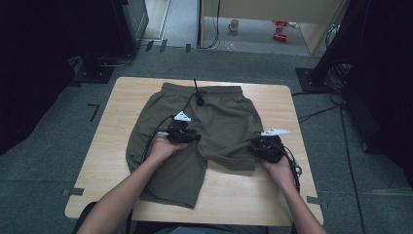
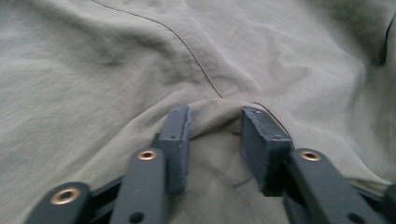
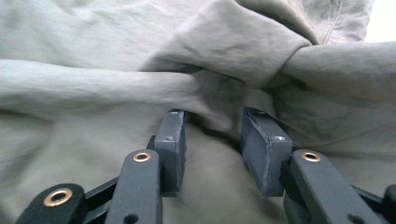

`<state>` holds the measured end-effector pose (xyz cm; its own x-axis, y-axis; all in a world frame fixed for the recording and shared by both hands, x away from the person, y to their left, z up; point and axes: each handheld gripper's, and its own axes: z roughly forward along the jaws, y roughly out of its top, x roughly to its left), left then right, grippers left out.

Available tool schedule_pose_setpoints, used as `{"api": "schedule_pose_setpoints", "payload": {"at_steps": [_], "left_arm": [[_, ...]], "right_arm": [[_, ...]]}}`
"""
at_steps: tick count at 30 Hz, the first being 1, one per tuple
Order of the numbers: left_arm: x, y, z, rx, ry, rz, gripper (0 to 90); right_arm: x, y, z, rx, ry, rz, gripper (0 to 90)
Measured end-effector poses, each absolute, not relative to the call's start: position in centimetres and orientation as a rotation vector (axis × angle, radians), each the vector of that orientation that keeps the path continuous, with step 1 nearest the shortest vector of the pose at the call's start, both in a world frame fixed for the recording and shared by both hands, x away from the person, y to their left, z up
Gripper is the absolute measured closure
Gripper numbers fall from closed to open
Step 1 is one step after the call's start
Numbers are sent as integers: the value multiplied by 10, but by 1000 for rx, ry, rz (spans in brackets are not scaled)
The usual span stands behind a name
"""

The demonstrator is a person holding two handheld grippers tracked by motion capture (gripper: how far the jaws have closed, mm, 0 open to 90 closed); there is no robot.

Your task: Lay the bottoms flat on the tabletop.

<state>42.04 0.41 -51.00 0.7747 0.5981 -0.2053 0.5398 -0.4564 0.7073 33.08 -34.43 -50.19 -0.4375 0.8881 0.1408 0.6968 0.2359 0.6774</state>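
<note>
Both grippers, left (image 1: 192, 137) and right (image 1: 257, 147), press parted jaws into the shorts (image 1: 219, 117), each straddling a fabric ridge. Folding looks barely begun; the shorts lie mostly flat on the table (image 1: 112, 141).

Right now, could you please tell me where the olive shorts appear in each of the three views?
High view: the olive shorts lie flat mid-table, waistband at the far side, a gripper on each leg.
Left gripper view: their fabric spreads under and between the open jaws, crossed by a dark seam.
Right gripper view: bunched folds lie ahead of the open jaws.
Shared landmark: the olive fabric itself.
</note>
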Motion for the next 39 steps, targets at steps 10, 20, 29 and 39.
{"api": "schedule_pose_setpoints", "payload": {"at_steps": [10,20,29,39], "left_arm": [[398,19,-486,2121,755,78,541],[381,37,-480,2098,725,103,490],[373,47,-481,2073,723,131,484],[373,52,-481,2065,728,154,486]], "right_arm": [[283,-354,-469,1408,2155,1152,559],[248,-348,-469,1374,2222,1267,483],[249,-323,-493,1329,2389,1174,656],[211,-296,-473,1232,2413,1225,871]]}}
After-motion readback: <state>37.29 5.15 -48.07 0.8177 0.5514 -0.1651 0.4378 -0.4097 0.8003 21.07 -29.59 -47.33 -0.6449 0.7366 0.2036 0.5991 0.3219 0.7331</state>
